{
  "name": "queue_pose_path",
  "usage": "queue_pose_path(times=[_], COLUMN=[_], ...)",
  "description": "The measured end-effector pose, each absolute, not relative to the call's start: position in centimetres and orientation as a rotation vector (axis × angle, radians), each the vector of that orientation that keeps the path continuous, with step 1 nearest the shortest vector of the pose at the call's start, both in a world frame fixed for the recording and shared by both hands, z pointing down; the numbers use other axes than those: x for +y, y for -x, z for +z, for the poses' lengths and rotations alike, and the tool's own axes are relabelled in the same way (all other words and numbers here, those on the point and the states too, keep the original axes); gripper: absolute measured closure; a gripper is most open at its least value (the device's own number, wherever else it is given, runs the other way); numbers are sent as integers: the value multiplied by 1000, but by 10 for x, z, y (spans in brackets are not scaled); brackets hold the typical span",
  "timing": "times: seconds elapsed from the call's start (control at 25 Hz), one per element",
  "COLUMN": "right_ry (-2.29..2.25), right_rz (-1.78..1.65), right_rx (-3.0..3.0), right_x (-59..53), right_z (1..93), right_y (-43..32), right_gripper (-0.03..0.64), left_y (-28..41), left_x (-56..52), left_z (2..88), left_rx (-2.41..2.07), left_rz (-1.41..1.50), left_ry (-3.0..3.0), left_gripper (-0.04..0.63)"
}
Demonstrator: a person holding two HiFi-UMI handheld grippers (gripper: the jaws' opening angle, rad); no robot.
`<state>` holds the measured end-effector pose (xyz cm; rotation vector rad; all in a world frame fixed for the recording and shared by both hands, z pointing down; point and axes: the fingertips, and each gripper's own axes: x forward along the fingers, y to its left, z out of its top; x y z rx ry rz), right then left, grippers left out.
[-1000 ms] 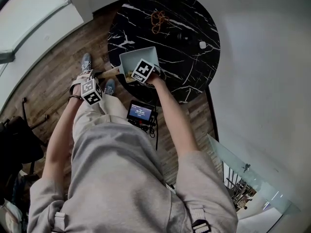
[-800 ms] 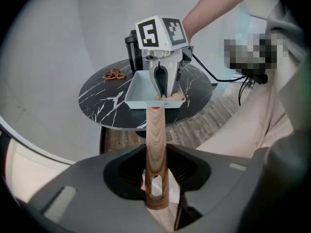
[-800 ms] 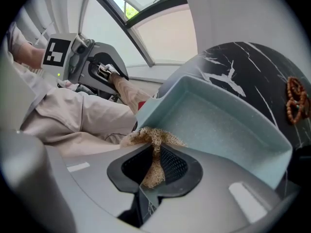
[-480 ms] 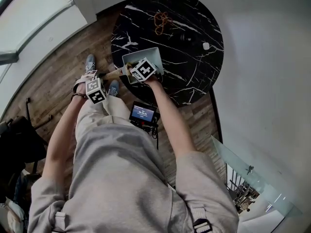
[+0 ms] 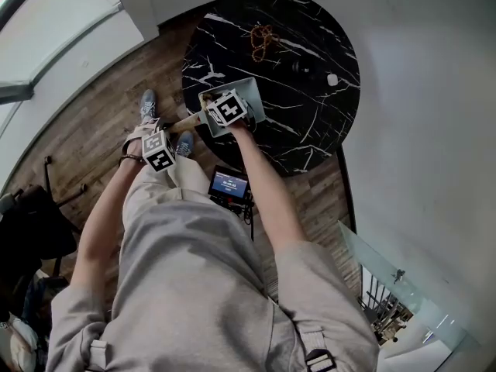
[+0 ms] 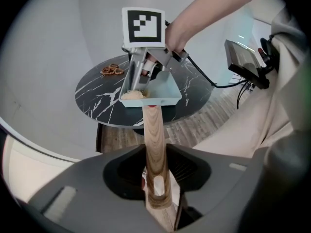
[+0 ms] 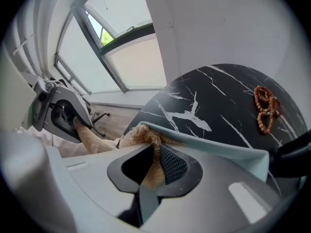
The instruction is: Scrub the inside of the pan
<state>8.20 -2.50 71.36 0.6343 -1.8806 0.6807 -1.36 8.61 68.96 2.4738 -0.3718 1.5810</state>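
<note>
A pale blue-grey square pan (image 5: 252,98) sits at the near edge of the round black marble table (image 5: 310,122). Its wooden handle (image 6: 154,144) runs out over the floor, and my left gripper (image 6: 156,191) is shut on the end of it. My right gripper (image 7: 154,166) is shut on a tan fibrous scrubber (image 7: 147,136) and presses it down inside the pan (image 7: 223,149) near the handle side. The left gripper view shows the scrubber (image 6: 132,95) lying on the pan's floor under the right gripper (image 6: 138,74).
A string of brown beads (image 5: 262,37) lies at the table's far side, with a small white object (image 5: 332,79) and a dark one (image 5: 301,67) to the right. A small monitor (image 5: 227,184) with cables hangs by my legs. Wooden floor and a window lie to the left.
The right gripper has slid the scrubber across the pan toward the handle side. The left gripper keeps its hold on the handle, and the pan has turned slightly.
</note>
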Motion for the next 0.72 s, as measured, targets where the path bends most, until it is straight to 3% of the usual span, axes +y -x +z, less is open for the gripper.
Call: queue_pose_path(times=[0.52, 0.72], right_ry=[-612, -459], right_rz=[325, 103], right_rx=[-1611, -1598], right_x=[-76, -74], right_z=[707, 698], right_y=[-175, -176], right_gripper=[555, 557], left_y=[14, 17], left_x=[86, 89], left_z=[690, 693], left_rx=[-435, -444], left_rz=[1583, 1615], left_ry=[-2434, -2381], left_gripper=[465, 466])
